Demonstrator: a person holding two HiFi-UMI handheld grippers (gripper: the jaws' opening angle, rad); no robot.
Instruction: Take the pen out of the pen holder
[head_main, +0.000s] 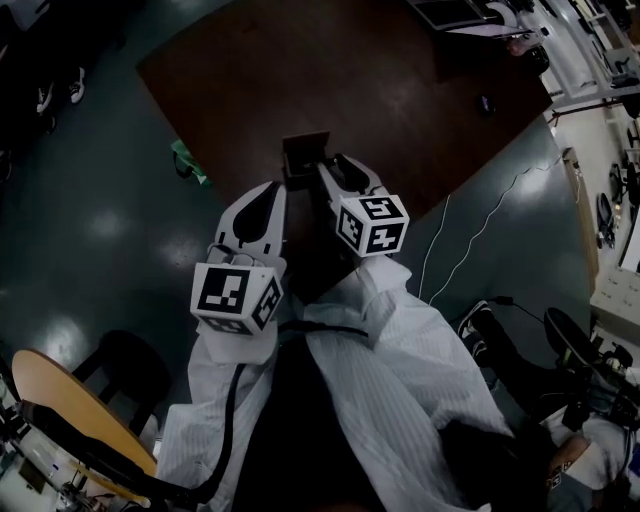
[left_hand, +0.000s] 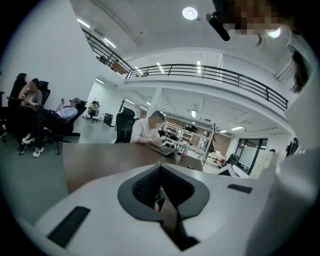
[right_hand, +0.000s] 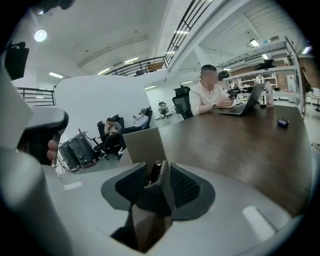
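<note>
Now right tongs (right_hand: 159, 167) spread, straddling pen holder (right_hand: 145, 145) wall; left tongs (left_hand: 160, 169) clenched, empty.

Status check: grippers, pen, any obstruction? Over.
Left gripper shut, empty. Right gripper open, at the pen holder. Pen inside the pen holder, not gripped. Path looks clear.

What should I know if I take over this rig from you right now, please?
Left gripper: shut, empty, just left of the holder.
Right gripper: jaws open, reaching around the near side of the pen holder, gripping nothing.
Things: the holder stands at the near edge of the table; the pen is inside it, top showing.
Done: the approach only.
Left: close on the pen and lift it out.
</note>
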